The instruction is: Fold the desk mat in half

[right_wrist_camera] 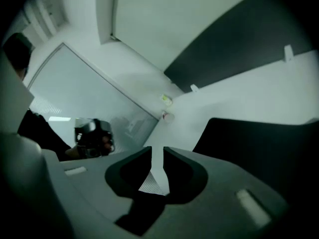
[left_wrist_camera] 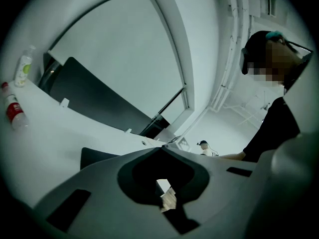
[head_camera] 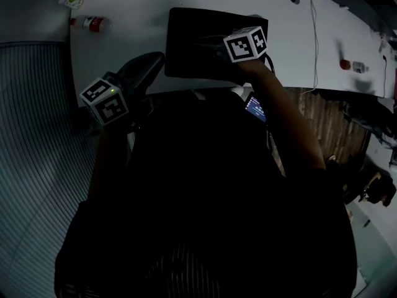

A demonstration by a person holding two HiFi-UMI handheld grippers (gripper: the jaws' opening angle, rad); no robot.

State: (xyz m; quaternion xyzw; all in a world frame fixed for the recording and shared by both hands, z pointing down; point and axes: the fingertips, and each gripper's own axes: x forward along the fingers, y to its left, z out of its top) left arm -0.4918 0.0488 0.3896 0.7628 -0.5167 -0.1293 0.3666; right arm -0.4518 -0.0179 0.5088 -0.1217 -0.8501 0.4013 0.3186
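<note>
The dark mat (head_camera: 198,42) lies flat by the table's (head_camera: 124,17) near edge, likely light and floppy, best pinched at its corners; right claw (right_wrist_camera: 152,156) slightly spread and empty, left claw (left_wrist_camera: 162,148) pressed together.

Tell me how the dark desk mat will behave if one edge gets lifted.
The desk mat lies thin and flat against the white table, so it probably droops and bends rather than staying stiff. Its matte surface suggests decent grip, not slipperiness. Being thin, it is likely light for its spread.
</note>
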